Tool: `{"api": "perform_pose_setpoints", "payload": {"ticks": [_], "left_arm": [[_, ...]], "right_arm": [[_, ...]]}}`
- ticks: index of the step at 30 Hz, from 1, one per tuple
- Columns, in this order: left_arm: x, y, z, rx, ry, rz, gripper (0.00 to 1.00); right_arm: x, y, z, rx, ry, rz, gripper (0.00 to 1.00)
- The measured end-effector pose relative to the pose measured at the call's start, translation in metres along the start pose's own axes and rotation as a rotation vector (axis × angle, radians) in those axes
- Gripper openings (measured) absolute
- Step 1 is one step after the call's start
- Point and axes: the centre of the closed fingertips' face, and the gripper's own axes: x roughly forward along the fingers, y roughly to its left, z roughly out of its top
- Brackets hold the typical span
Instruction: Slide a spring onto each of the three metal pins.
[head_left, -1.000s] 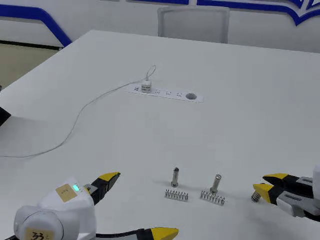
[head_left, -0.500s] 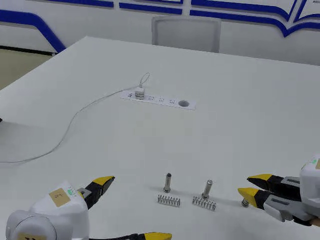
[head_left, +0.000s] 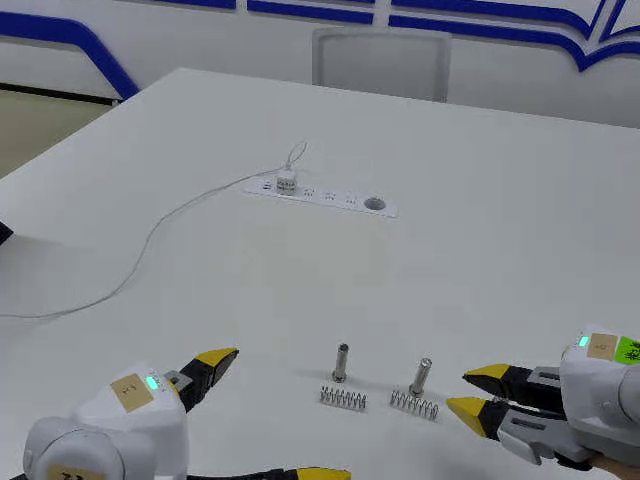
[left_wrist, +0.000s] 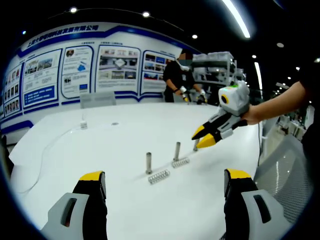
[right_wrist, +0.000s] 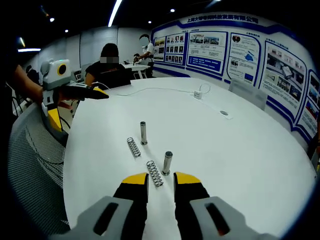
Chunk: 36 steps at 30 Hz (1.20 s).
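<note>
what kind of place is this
Likely an office meeting room or showroom: a large white table with a power strip on it, a chair at its far end, and info boards along the wall.

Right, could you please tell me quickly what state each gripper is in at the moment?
Left gripper: open wide, holding nothing.
Right gripper: open by a narrow gap, holding nothing.
</note>
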Motion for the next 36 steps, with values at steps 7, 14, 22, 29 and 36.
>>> {"api": "perform_pose_setpoints", "payload": {"ticks": [7, 14, 22, 29, 36], "left_arm": [[0.0, 0.001, -0.003, -0.002, 0.011, 0.002, 1.0], [-0.001, 0.002, -0.004, -0.011, 0.016, 0.009, 1.0], [-0.001, 0.003, -0.008, -0.018, 0.032, 0.012, 1.0], [0.0, 0.003, -0.01, -0.019, 0.041, 0.013, 1.0], [0.0, 0.002, -0.011, -0.017, 0.047, 0.008, 1.0]], "right_arm": [[0.014, 0.006, -0.005, -0.008, 0.016, 0.035, 0.2], [0.034, 0.01, -0.016, -0.029, 0.064, 0.062, 0.2], [0.046, 0.008, -0.025, -0.048, 0.102, 0.085, 0.2], [0.052, 0.012, -0.031, -0.043, 0.125, 0.106, 0.2], [0.051, 0.014, -0.035, -0.046, 0.137, 0.128, 0.17]]}}
